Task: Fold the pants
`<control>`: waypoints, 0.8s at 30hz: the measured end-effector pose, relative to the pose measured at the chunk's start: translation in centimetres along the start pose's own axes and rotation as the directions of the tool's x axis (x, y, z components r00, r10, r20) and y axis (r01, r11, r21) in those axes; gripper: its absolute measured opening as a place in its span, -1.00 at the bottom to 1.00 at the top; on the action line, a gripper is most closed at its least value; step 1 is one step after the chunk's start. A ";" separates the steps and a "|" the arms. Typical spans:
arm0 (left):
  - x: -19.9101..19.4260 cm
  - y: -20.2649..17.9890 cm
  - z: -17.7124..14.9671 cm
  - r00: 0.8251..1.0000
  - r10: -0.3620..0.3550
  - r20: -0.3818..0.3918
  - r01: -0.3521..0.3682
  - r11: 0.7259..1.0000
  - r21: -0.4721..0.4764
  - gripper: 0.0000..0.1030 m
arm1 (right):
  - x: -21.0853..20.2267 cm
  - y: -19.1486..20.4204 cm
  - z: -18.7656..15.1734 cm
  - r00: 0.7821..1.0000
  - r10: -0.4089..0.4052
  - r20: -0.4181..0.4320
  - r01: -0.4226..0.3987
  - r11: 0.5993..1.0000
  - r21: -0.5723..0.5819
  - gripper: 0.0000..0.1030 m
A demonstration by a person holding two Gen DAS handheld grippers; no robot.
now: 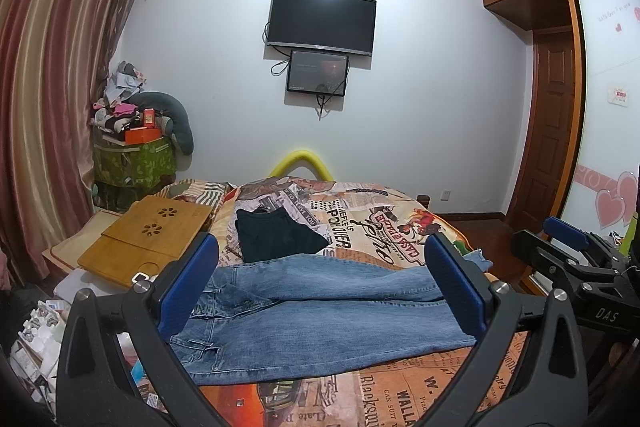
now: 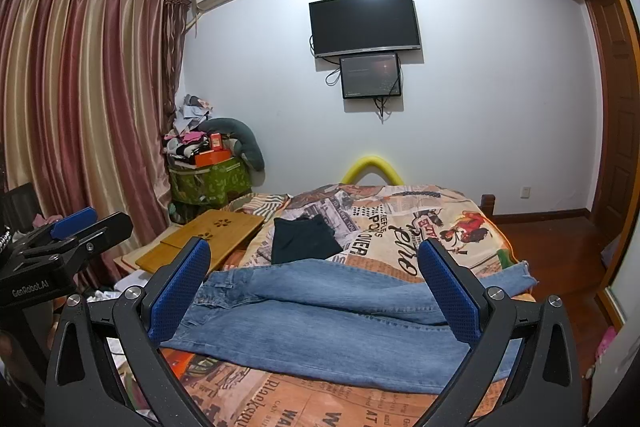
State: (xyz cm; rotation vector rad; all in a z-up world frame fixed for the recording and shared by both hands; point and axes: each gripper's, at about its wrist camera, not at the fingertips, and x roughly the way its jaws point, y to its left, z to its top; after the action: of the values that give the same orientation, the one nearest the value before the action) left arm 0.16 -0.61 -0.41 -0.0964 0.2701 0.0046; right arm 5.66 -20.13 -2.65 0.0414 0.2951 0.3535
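Our blue jeans (image 1: 320, 311) lie flat on the bed (image 1: 400, 399), long way running left to right, waist nearer our left hand-held gripper (image 1: 320, 291). Both it and our right hand-held gripper (image 2: 316, 291) hang wide apart, holding nothing.

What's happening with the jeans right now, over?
Left gripper open, right gripper open, both holding nothing. Jeans flat across the bed, unfolded. Black garment lies just beyond, not blocking.

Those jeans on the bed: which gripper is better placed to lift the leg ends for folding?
Probably the right gripper. The jeans lie with the waist to the left and the hems to the right, on its side. The left gripper suits the waist. Both are open.
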 end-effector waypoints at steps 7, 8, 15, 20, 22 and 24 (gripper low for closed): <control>0.0 0.0 0.0 1.000 -0.002 0.001 0.002 1.000 -0.002 1.00 | 0.0 0.1 0.0 1.000 0.000 0.000 0.000 1.000 -0.001 1.00; 0.0 0.0 0.0 1.000 -0.001 0.001 0.001 1.000 -0.001 1.00 | 0.0 0.1 0.0 1.000 0.000 0.000 0.000 1.000 0.000 1.00; 0.0 0.0 0.0 1.000 -0.001 0.000 0.001 1.000 -0.003 1.00 | 0.0 -0.1 -0.1 1.000 -0.001 -0.002 0.001 1.000 -0.001 1.00; 0.2 0.0 -0.2 1.000 0.000 0.000 0.000 1.000 -0.005 1.00 | 0.0 -0.3 -0.2 1.000 -0.002 -0.004 0.002 1.000 -0.003 1.00; 0.2 0.0 -0.2 1.000 0.000 -0.001 0.000 1.000 -0.005 1.00 | 0.0 -0.4 -0.3 1.000 -0.002 -0.004 0.002 1.000 -0.003 1.00; 0.2 0.0 -0.2 1.000 -0.001 0.000 0.001 1.000 -0.005 1.00 | 0.0 -0.3 -0.3 1.000 -0.002 -0.005 0.002 1.000 -0.003 1.00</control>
State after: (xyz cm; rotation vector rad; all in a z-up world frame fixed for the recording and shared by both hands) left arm 0.28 -0.59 -0.66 -0.1010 0.2701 0.0044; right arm 5.70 -20.41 -2.93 0.0376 0.2996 0.3521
